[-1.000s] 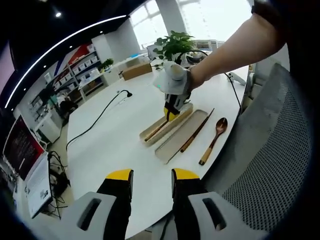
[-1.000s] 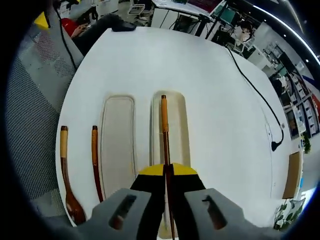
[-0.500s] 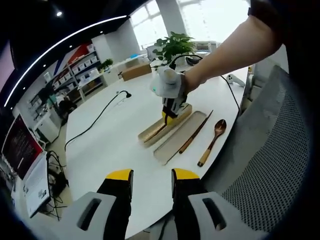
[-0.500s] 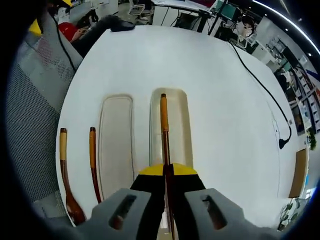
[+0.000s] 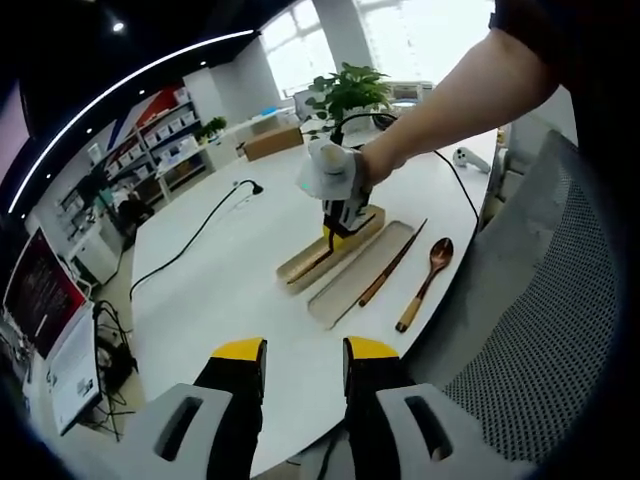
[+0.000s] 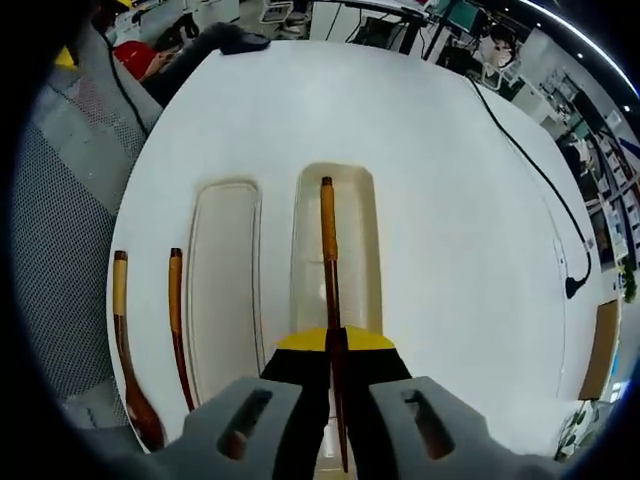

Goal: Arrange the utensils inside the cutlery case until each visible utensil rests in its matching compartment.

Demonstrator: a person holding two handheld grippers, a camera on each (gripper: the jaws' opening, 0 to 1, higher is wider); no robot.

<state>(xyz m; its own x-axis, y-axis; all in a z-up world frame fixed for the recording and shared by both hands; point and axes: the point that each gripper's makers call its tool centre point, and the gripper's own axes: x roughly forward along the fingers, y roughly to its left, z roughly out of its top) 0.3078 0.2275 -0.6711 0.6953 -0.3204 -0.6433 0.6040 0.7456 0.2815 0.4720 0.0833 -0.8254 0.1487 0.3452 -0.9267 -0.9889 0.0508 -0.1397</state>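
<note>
My right gripper [image 6: 335,345] pinches one chopstick [image 6: 327,250] over the case's right tray [image 6: 366,250] — I should keep it parallel to the walls and lower before letting go. The second chopstick [image 6: 176,320] and spoon [image 6: 125,350] lie on the table [image 6: 450,180]; my left gripper [image 5: 303,362] hangs narrowly parted, holding nothing.

Wooden spoon [image 5: 425,283] (glossy bowl), matt beige case [image 6: 223,280], smooth table [image 6: 420,140].

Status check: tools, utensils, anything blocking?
Right tool shut on chopstick over tray. Left tool open, idle. Second chopstick, spoon outside on table. Nothing blocking.
</note>
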